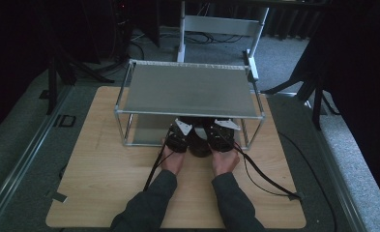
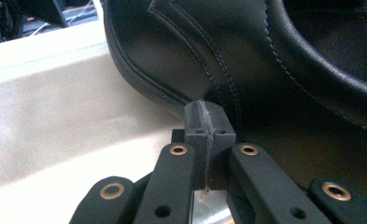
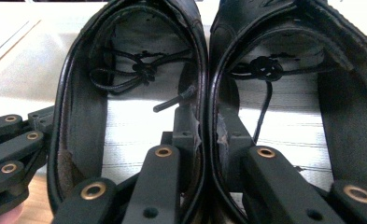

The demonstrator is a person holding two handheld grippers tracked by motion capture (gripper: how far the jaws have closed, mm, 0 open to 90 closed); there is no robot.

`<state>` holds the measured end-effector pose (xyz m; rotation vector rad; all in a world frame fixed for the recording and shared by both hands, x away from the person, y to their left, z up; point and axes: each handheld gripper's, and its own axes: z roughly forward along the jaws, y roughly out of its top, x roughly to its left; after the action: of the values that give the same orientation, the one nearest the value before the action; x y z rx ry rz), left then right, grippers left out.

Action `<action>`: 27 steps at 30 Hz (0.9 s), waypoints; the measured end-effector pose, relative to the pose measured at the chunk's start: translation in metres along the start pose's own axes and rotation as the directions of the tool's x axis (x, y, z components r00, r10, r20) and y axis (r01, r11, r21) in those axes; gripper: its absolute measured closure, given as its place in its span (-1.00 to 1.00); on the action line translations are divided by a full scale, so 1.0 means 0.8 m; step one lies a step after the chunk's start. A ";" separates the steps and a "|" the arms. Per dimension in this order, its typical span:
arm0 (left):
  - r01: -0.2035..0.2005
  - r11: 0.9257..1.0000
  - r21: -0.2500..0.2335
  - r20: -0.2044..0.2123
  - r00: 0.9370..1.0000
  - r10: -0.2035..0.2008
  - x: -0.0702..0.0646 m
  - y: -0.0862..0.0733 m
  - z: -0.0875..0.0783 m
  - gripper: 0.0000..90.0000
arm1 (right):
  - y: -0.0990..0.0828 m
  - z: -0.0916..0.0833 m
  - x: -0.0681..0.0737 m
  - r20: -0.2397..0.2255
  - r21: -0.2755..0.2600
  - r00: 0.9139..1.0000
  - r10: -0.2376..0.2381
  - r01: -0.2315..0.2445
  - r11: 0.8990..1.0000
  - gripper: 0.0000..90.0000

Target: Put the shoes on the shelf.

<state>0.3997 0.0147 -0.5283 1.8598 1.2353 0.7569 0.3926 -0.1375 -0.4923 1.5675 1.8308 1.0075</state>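
A pair of black leather lace-up shoes is seen standing side by side at the front edge of the lower level of a two-tier shelf rack of silver metal tubes and grey panels, which stands on the light wooden counter. The inner walls of both shoes, pressed together, are pinched by the right tongs: one jaw is set inside each shoe, and the jaws are closed nearly all the way on the two collars. The left tongs are shut on nothing, their tips pressed flat together and resting against the outer heel side of the left-hand shoe, as if used to steady or push it.

The step in hand is judged to be the placing of the pair on the lower shelf, or its removal from there; which of the two cannot be told from this moment. If the pair is being placed, a short push inward is called for, followed by the release of the right tongs and a straight withdrawal toward the person.

Room is limited above by the upper shelf panel, so any lift must be kept low. The front upright posts stand well apart from the shoes on either side, and the counter in front is open for pulling back.
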 end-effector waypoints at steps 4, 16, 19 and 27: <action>-0.005 1.000 -0.009 -0.021 1.000 0.005 -0.001 0.007 0.006 1.00 | 0.003 0.004 -0.002 0.004 -0.016 1.000 0.030 -0.030 0.999 0.78; -0.031 0.998 0.060 -0.049 0.998 0.034 0.001 -0.002 0.038 0.91 | 0.008 0.015 -0.008 -0.035 -0.131 0.999 0.034 -0.039 0.991 0.15; 0.000 0.998 0.066 -0.021 1.000 0.002 0.004 -0.008 0.041 0.89 | 0.006 0.013 -0.012 -0.060 -0.156 0.998 0.015 -0.025 0.987 0.07; -0.009 0.997 0.075 0.010 1.000 0.008 0.013 -0.007 0.040 0.74 | -0.003 -0.019 -0.013 -0.076 -0.231 0.992 -0.099 0.079 0.970 -0.02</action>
<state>0.4267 0.0169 -0.5494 1.9282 1.2659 0.7142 0.3809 -0.1513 -0.4861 1.3126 1.7556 1.2134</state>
